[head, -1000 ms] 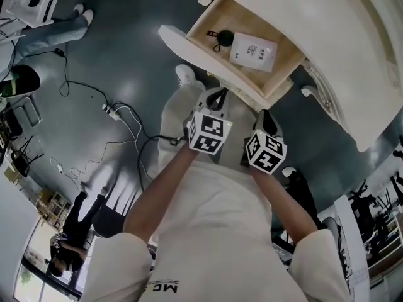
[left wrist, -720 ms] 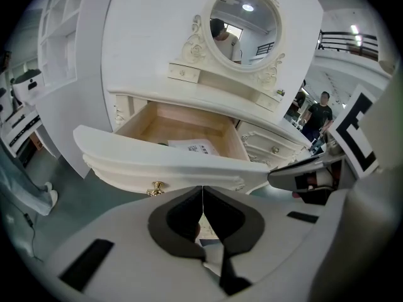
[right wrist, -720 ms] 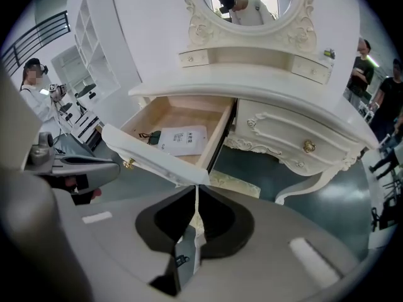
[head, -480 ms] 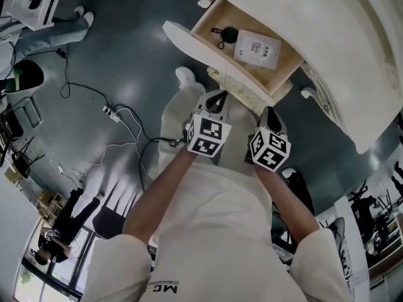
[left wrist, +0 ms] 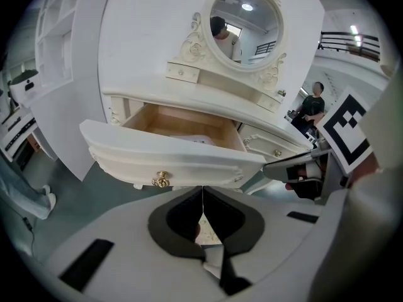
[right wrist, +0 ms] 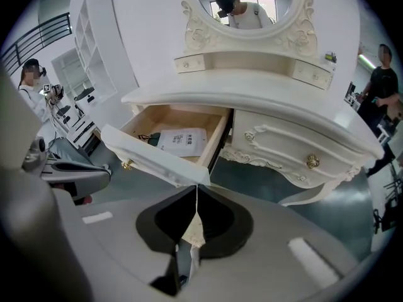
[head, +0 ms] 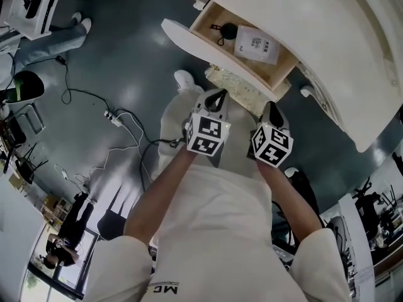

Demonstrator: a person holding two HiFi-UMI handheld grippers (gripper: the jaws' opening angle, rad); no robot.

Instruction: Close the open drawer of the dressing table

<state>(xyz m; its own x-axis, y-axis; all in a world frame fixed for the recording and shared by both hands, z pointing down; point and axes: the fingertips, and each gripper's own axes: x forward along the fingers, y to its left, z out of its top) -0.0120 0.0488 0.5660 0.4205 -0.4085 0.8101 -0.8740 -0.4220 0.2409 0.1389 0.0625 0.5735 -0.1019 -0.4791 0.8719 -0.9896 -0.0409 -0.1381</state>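
The open drawer is found at twelve o'clock, near the left gripper and right gripper; both grippers' fingers are closed, empty.

Cream short-sleeved top, wide loose sleeves, dark lettering on front. Pale trousers, white shoe. Left gripper and right gripper: light grey smooth shells, each carrying cube with black-and-white square markers. Black fingers, rounded outer edges, tapering to thin tips. Dark slot on left shell, pale rectangular patch on right shell
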